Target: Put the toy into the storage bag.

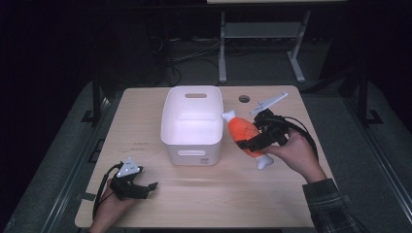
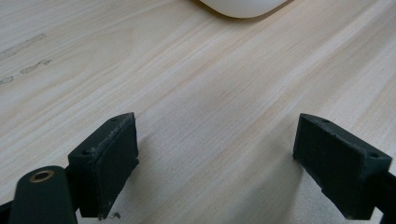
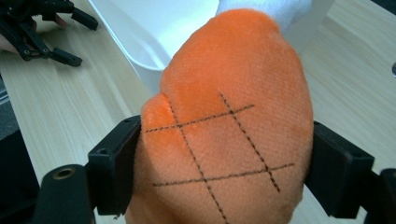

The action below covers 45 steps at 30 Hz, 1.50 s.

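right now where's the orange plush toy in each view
High view: the orange plush toy sits right of centre, held in the right gripper beside the white bin.
Left gripper view: no toy here; bare table and a white curved edge at the top.
Right gripper view: it is at centre, between the jaws.
Shared landmark: the white bin.

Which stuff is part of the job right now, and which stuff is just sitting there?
In the job:
- orange toy, gripped in the right gripper
- white bin, right beside the toy

Just there:
- left gripper, jaws open, resting on the table
- round hole in the tabletop
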Motion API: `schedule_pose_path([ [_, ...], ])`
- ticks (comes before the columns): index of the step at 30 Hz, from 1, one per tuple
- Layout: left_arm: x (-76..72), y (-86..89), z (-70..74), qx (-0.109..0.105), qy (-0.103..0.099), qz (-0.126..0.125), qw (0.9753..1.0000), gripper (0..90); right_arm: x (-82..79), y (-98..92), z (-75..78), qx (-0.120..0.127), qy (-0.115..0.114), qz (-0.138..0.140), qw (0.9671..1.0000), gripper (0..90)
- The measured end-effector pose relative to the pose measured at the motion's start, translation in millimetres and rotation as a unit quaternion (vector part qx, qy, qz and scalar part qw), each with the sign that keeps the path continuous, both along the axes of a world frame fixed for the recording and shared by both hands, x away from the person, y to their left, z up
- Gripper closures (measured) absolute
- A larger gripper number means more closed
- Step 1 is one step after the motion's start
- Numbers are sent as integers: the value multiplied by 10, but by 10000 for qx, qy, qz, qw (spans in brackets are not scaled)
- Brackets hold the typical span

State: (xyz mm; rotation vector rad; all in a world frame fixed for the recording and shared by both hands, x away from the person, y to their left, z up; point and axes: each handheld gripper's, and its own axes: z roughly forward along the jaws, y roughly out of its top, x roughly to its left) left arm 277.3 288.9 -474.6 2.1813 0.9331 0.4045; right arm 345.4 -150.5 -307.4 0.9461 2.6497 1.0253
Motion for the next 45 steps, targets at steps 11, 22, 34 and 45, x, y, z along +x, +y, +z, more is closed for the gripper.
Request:
schedule_pose_path([
  [11,1,2,1,13,0,-5,10000,130,142,172,98,-19,-39,142,9999,206],
  [22,0,0,0,-2,3,-2,10000,130,245,351,191,-60,-134,339,9993,206],
  [34,0,1,1,-1,12,-8,10000,130,387,623,250,-113,-181,567,9982,205],
  [45,1,2,2,3,13,-10,10000,130,479,868,304,-159,-233,785,9965,205],
])
